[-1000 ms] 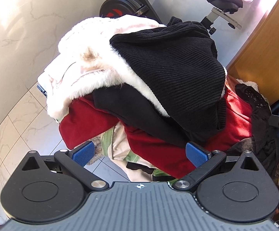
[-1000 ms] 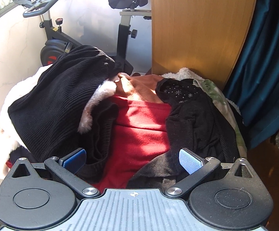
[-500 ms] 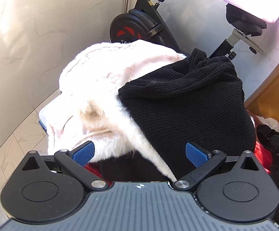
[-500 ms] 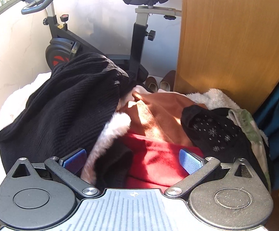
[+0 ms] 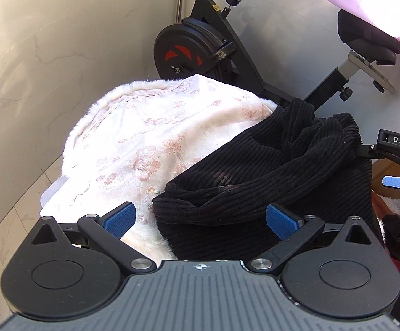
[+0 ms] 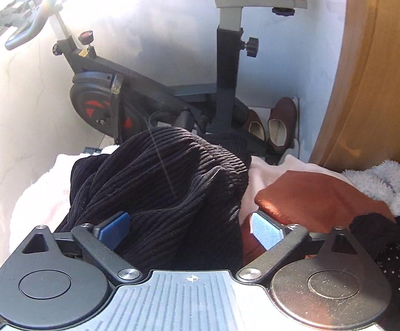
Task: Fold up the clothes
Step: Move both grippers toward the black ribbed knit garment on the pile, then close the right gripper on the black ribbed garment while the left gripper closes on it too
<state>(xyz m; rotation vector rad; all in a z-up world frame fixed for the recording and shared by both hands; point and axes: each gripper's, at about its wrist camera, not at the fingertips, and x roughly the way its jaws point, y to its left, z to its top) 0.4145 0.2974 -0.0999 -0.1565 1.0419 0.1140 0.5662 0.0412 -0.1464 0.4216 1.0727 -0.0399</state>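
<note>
Left wrist view: left gripper [image 5: 201,216] jaws wide, empty, poised over black ribbed knit garment [image 5: 269,171] heaped on cream floral fleece [image 5: 150,138], likely picking top piece first.

Right wrist view: right gripper [image 6: 191,227] jaws closing around same garment's bunched folds, not yet pinched.
</note>
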